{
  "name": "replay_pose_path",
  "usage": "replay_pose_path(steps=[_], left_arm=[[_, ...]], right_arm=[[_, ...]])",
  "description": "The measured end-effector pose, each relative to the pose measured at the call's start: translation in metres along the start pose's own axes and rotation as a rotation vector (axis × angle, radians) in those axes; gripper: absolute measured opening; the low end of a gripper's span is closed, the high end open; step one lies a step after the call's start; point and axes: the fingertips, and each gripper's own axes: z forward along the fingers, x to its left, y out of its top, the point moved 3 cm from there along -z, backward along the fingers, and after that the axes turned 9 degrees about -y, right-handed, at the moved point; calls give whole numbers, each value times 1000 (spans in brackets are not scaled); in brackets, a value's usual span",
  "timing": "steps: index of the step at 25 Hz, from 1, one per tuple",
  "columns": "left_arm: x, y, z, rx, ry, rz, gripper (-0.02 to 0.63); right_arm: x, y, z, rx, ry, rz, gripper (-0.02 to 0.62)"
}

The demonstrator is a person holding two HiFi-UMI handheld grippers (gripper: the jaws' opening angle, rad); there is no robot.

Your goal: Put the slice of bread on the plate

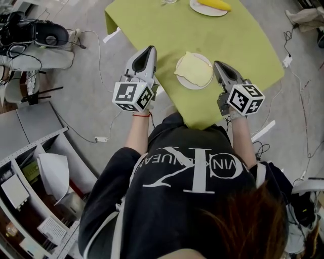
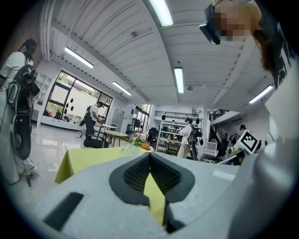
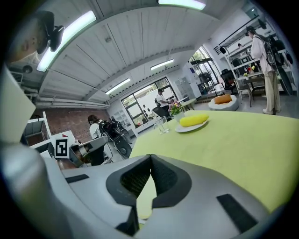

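The left hand-held gripper [image 1: 150,49] hangs at the left edge of the green-covered bench [image 1: 147,25], its jaws closed together with nothing between them. Just to its right, the slice of bread [image 1: 195,68] lies flat on the white plate [image 1: 185,84], near the bench's front edge. The right hand-held gripper [image 1: 218,65] is just right of the plate, its jaws likewise closed and empty.

I found bare green tablecloth [image 1: 243,40] on every side of the near plate [image 1: 194,87]; well beyond it, a second plate [image 1: 200,10] bearing something yellow [image 1: 215,4] stood in the way.
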Motion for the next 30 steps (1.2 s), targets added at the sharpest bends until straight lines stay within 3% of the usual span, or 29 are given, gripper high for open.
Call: replay_pose_path(steps=[13, 19, 25, 30], left_arm=[[0, 17, -2, -22, 13, 56, 9], [-13, 21, 55, -26, 24, 88, 9], [-5, 36, 4, -75, 38, 125, 9], [-3, 45, -9, -106, 58, 152, 9]], right_arm=[[1, 39, -8, -180, -52, -145, 2], [-50, 75, -7, -246, -55, -209, 2], [0, 65, -20, -287, -51, -271, 2], [14, 68, -25, -315, -50, -308, 2]])
